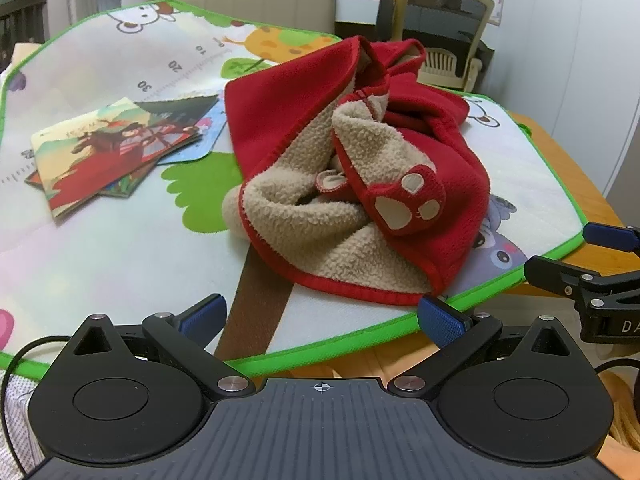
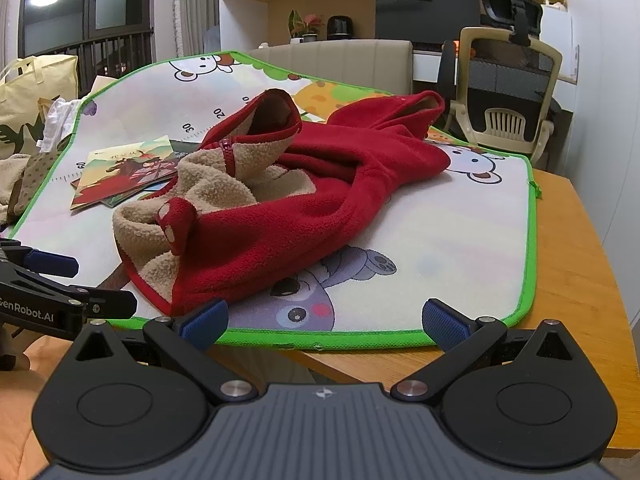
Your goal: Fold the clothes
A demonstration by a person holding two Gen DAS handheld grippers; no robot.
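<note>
A red fleece jacket with beige lining lies crumpled on the cartoon play mat; a red paw-shaped mitten end sticks up near its front. In the right wrist view the same jacket spreads across the mat, zipper and hood showing. My left gripper is open, just short of the jacket's near hem, nothing between its blue pads. My right gripper is open too, at the mat's near green edge, right of the jacket hem. Each gripper shows at the other view's edge.
Picture books lie on the mat left of the jacket. The mat covers a wooden table. An office chair stands behind the table at right. A yellow bag and loose cloth sit off the table's left side.
</note>
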